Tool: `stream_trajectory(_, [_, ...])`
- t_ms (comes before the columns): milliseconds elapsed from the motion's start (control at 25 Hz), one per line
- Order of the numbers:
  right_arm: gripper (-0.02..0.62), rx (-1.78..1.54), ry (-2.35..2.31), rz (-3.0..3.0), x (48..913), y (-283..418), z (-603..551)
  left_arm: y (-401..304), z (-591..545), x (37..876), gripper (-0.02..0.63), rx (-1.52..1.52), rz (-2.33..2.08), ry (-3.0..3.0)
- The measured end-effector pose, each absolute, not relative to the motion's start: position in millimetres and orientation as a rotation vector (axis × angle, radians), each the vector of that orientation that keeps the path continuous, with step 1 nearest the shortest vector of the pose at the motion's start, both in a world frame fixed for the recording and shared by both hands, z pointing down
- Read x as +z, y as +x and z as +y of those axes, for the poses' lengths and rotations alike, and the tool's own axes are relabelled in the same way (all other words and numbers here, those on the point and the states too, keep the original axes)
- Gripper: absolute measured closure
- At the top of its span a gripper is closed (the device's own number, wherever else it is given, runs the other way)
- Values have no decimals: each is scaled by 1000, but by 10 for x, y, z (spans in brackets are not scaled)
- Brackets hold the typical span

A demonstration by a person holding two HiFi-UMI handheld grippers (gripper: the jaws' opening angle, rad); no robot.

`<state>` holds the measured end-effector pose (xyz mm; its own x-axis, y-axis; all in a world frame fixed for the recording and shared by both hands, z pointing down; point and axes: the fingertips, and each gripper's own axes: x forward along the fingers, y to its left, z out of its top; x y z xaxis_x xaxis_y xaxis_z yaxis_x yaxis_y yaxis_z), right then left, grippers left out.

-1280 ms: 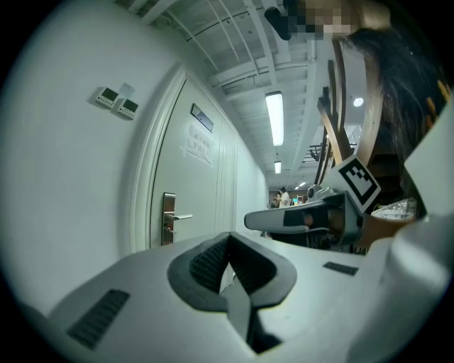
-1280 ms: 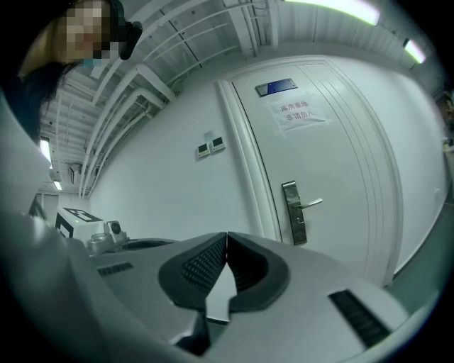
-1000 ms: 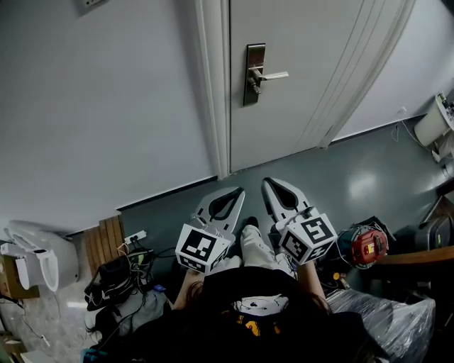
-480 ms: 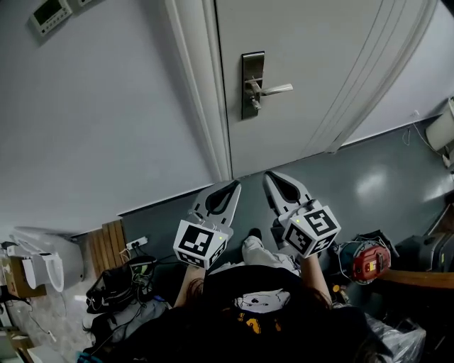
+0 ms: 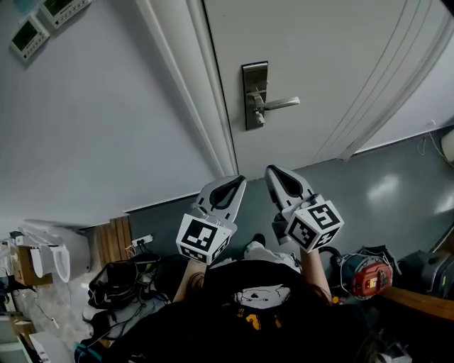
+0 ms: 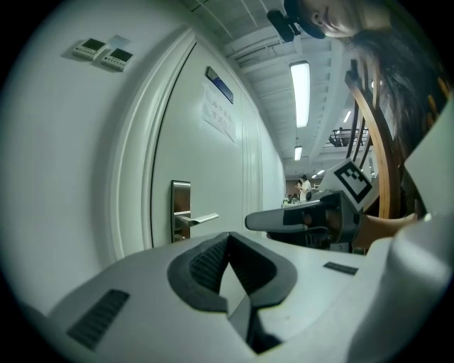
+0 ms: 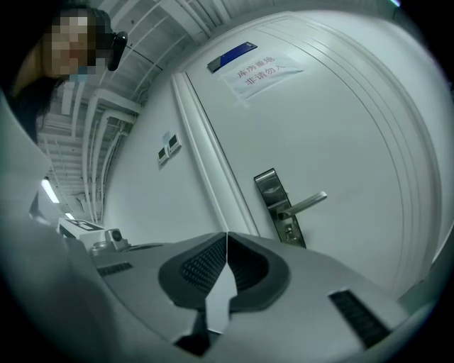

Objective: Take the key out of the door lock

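Note:
The white door carries a steel lock plate with a lever handle. A small key stub sticks out just under the lever, also in the right gripper view as the key on the lock plate. My left gripper and right gripper hang side by side well below the lock, both shut with nothing between the jaws. In the left gripper view the left gripper points at the door, with the lock plate far ahead.
The door frame runs left of the lock, with wall panels further left. On the floor lie black bags and cables, a red tool and a white appliance. A paper notice hangs on the door.
The head view has tilted up, so the lock plate sits lower in the picture. Both grippers have risen a little toward the door and stay shut.

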<state>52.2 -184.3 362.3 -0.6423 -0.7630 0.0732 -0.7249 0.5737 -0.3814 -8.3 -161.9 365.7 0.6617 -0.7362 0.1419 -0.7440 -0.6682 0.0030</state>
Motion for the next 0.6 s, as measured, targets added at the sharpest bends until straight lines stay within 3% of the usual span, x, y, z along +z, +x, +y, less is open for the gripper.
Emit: stream_trajectory(600, [589,-636,-1208,2678,3710,811,-2193,223,-1964,3696,601,286,-1294,2805])
